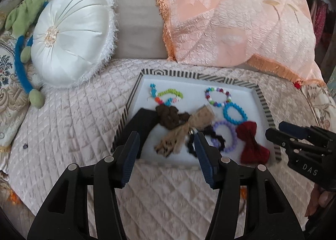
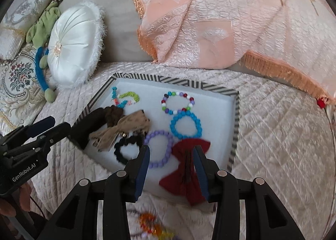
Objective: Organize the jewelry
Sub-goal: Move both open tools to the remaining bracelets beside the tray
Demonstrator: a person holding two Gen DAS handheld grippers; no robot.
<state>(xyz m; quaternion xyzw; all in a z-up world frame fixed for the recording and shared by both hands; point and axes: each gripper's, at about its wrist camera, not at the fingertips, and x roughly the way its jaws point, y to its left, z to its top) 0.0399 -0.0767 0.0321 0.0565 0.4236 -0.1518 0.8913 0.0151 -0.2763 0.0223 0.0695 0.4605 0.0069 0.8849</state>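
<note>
Quilted pale-pink bedding (image 1: 63, 135) carries everything in my left wrist view, with a round white satin cushion (image 1: 71, 40) far left and a peach fringed throw (image 1: 231, 19) behind. On it sits the white tray with a striped border (image 1: 263, 101), holding a multicoloured bead bracelet (image 1: 218, 96), a turquoise bead bracelet (image 1: 234, 114), a lilac bead bracelet (image 1: 225, 135), a tan fabric bow (image 1: 184, 130) and a dark red fabric bow (image 1: 252, 143). My left tongs (image 1: 167, 147) hang wide and empty over the tray's near edge.

From the right wrist view, my right tongs (image 2: 171, 162) are wide too, straddling the red bow (image 2: 184, 168), with nothing gripped. I judge that bow is the pick: I'd lower squarely over its pinched middle, keep clear of the lilac bracelet (image 2: 159, 147) just left, and close gently.
</note>
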